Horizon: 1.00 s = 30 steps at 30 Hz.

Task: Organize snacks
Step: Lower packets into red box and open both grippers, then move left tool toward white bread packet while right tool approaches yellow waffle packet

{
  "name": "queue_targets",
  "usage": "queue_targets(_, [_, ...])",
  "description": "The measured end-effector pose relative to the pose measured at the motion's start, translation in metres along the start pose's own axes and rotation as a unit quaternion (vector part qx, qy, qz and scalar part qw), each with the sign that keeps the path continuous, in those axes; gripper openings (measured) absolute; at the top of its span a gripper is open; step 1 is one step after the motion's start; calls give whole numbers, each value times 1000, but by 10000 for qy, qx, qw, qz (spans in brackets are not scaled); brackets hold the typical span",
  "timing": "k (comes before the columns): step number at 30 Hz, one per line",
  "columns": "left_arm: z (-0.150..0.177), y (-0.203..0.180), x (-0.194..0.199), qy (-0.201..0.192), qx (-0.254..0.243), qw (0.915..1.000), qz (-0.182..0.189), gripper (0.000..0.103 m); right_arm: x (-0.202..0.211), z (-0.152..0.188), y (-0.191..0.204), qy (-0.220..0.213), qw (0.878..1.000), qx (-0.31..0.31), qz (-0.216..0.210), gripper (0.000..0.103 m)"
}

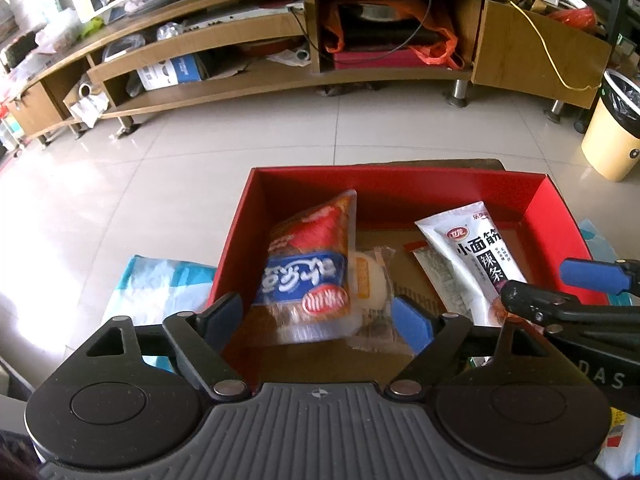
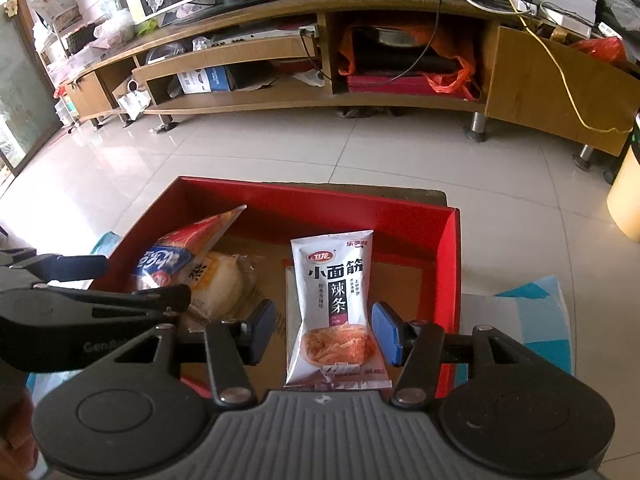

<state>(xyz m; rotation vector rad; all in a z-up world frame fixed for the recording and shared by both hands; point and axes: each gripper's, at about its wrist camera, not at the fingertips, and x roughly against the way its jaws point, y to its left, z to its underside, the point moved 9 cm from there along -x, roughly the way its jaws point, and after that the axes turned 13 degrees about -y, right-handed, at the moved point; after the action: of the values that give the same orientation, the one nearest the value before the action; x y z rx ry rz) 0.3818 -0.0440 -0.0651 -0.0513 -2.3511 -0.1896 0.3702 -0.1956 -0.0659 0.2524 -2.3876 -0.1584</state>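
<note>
Three snacks lie in the red box (image 1: 536, 216) — bread bag (image 1: 308, 264) at 9 o'clock, cake (image 1: 372, 276) beside it, white packet (image 2: 336, 304) at 3. Left gripper (image 1: 318, 316) fingers spread, empty; right gripper (image 2: 324, 330) fingers apart, clear of the packet. Judged nearly done.

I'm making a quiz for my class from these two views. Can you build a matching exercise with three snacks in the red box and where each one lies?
Things:
1. Red-and-blue plastic bread bag
2. White spicy-strip packet with black characters
3. Small clear-wrapped pale round cake

Places in the red cardboard box:
A. Between the other two snacks
B. Left side of the box
C. Right side of the box

Pairs: 1-B, 2-C, 3-A
</note>
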Motion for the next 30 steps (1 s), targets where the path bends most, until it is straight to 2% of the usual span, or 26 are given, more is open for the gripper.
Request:
queue_targets(5, [7, 8, -3, 223, 228, 9995, 68, 89, 4, 4, -6, 1, 10000, -50, 1, 50])
queue_targets(9, [3, 20, 7, 162, 437, 9989, 108, 89, 11, 4, -11, -56, 9998, -188, 5, 50])
queue_targets(14, [9, 26, 24, 128, 452, 9988, 110, 89, 22, 10, -14, -59, 9997, -229, -4, 50])
queue_targets(25, [58, 21, 54, 362, 429, 9979, 310, 89, 58, 40, -11, -37, 9996, -249, -85, 51])
queue_targets(30, [85, 18, 56, 566, 424, 9969, 332, 89, 75, 50, -10, -25, 9995, -272, -155, 51])
